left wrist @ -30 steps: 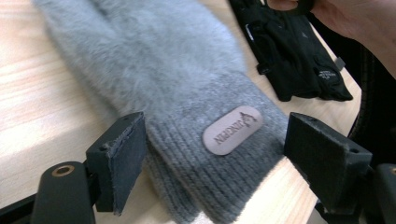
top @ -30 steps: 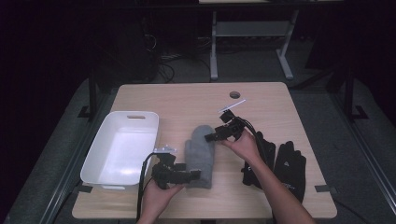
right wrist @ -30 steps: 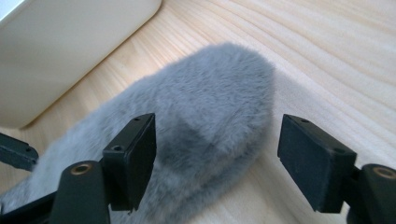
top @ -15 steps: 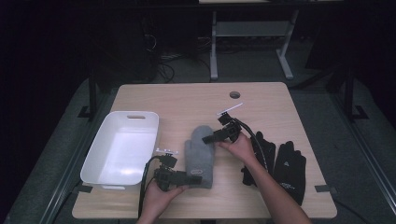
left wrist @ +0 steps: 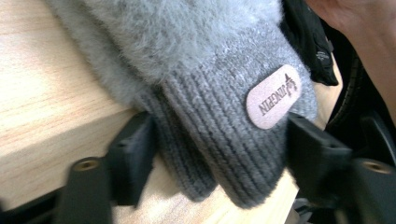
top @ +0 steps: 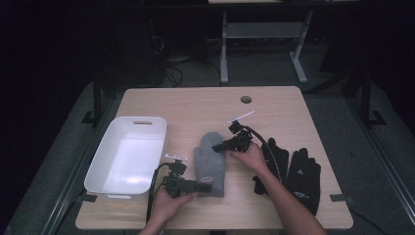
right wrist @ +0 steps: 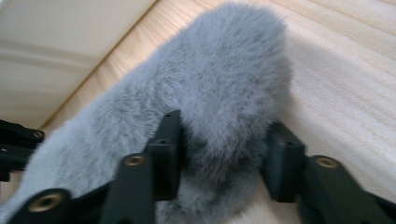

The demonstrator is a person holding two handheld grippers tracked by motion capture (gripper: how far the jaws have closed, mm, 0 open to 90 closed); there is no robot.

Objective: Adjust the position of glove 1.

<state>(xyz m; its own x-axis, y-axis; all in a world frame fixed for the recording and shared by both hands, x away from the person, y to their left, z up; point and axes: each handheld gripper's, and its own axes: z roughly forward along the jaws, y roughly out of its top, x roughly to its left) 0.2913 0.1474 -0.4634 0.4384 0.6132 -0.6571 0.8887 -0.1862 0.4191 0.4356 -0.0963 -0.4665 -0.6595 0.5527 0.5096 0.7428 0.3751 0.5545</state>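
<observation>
Both grippers closing on mitten (top: 209, 161): left gripper (top: 204, 186) at cuff, right gripper (top: 221, 146) at tip, jaws half-shut, pads touching. Still on desk (top: 284, 112); lift to bin (top: 98, 172) pending.

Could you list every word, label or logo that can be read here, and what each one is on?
"JINGPIN", with a small emblem beside it: on the pale patch sewn to the ribbed cuff of the grey mitten.
White marks on the black gloves: too small to read.

Right tool (right wrist: 219, 154) closing on grey mitten (right wrist: 219, 79)
</observation>
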